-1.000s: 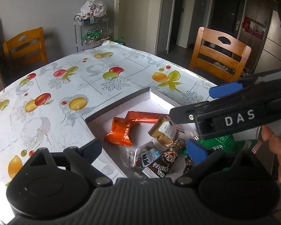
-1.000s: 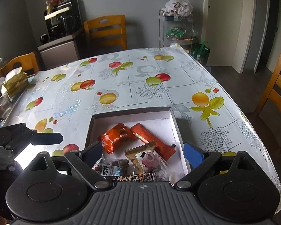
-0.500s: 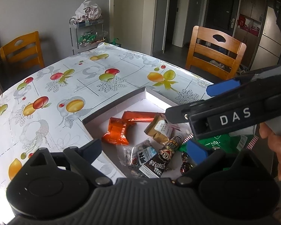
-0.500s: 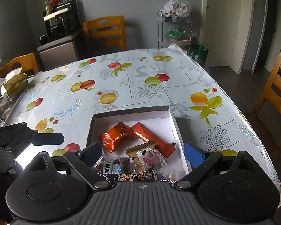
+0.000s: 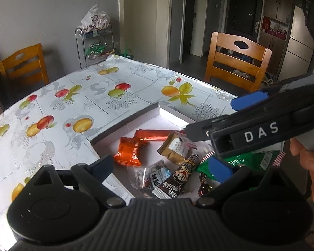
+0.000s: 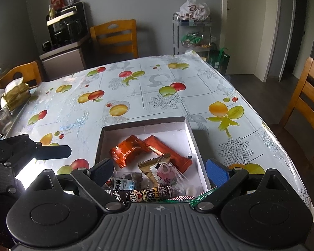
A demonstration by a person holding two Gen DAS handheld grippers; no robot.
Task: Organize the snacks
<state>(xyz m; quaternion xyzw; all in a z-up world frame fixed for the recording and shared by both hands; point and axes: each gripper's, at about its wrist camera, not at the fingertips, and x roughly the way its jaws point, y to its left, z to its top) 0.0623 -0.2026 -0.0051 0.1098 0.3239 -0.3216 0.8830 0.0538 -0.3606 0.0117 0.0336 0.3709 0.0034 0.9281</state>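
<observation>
Room: dining table [image 6: 136, 96] under a fruit-print cloth, wooden chairs around it, a wire rack [image 6: 191, 35] by the far wall.
Change: compared with a second ago both cameras sit slightly farther back, so more of the box's near contents show; the snacks lie as they did.
Box: shallow white cardboard box [image 6: 195, 142] on the table's near part, holding every snack.
Axes: long orange bar [image 6: 173, 156] runs diagonally, far-left to near-right in the right wrist view; brown cartoon tube [image 6: 144, 195] lies crosswise at the near edge; square orange packet [image 6: 127, 150] beside the bar.
Left gripper [image 5: 161, 167]: fingers spread, holding nothing, above the box.
Right gripper [image 6: 159, 169]: fingers spread, holding nothing.
Left view only: green packet [image 5: 247, 161], a hand [image 5: 312, 159] on the right gripper.
Right view only: coffee machine [image 6: 67, 25].
</observation>
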